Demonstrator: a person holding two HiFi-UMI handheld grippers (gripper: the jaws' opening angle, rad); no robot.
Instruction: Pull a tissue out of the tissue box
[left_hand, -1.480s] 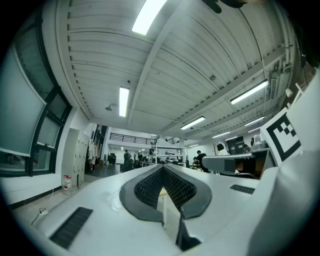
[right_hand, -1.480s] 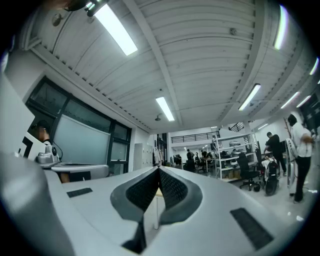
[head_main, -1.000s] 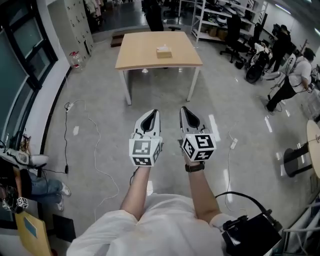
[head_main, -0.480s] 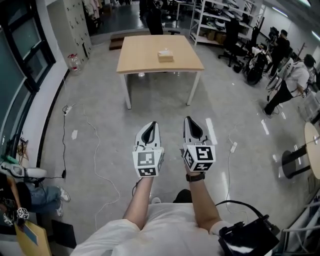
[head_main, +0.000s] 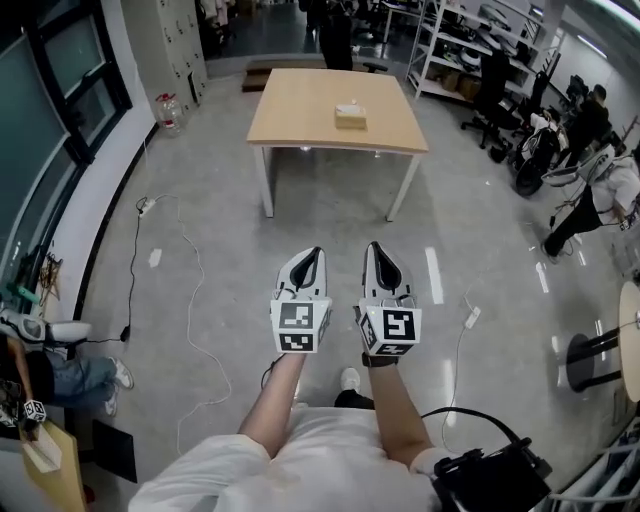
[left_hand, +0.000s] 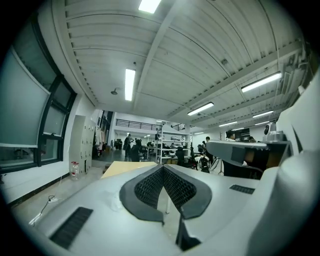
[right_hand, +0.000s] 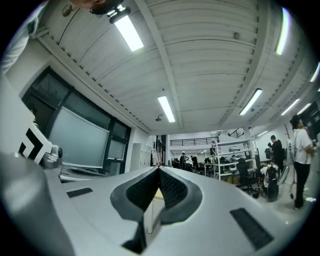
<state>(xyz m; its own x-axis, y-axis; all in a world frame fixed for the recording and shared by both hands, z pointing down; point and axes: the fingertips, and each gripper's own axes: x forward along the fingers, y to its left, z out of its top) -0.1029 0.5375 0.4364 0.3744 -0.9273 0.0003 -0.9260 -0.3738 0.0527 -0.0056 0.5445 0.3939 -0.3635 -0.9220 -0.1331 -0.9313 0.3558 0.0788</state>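
The left gripper (head_main: 314, 252) and right gripper (head_main: 371, 247) point forward side by side, jaws closed and empty; the tissue box (head_main: 350, 117) sits well ahead of both tips, on a wooden table (head_main: 300, 105).

A square table of light wood with white metal legs (head_main: 300, 100) stands on the grey polished floor (head_main: 330, 215). On the table top lies only a small beige cardboard tissue box (head_main: 350, 117), right of the table's middle. A thin white cable (head_main: 196, 300) lies on the floor, left of the table.
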